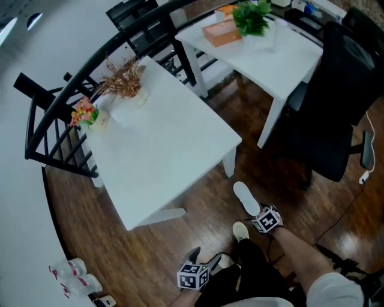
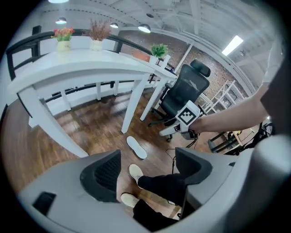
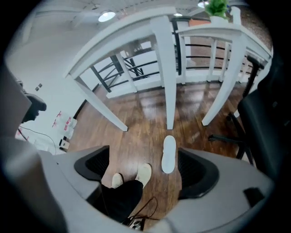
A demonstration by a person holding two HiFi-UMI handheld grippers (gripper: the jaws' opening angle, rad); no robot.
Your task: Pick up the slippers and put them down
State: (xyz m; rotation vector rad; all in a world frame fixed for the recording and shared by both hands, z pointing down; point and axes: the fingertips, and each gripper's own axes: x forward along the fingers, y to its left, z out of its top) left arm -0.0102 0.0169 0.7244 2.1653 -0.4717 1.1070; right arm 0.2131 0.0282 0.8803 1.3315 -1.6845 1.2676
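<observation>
Head view, pots: a small pot of pink and orange flowers (image 1: 87,114) and a vase of dried brown sprigs (image 1: 125,79) stand at the far edge of the near white table (image 1: 162,162). A green plant (image 1: 251,18) and an orange box (image 1: 222,33) sit on the second white table (image 1: 288,54).
Head view, floor: dark wood boards (image 1: 150,258) run under both tables. One white slipper (image 1: 245,198) lies flat near the near table's front leg, close to the person's pale shoes (image 1: 240,231).
Head view, surroundings: black slatted chairs (image 1: 54,129) stand behind the near table. A black office chair (image 1: 336,102) stands right of the second table, and small wrapped items (image 1: 75,274) lie by the wall.

Left gripper view, jaws: the left gripper (image 2: 148,170) has its jaws apart with nothing gripped; only shoes and floor show far below.
Left gripper view, slipper: on the boards, beyond the shoes and short of the table legs.
Left gripper view, surroundings: a bare forearm (image 2: 236,113) crosses the right side in front of the office chair.

Right gripper view, jaws: the right gripper (image 3: 143,170) has its jaws spread and empty.
Right gripper view, slipper: on the floor below, seen close to the right-hand jaw and just short of a white table leg (image 3: 169,82).
Right gripper view, room: a white wall at left, black railings behind the tables.
</observation>
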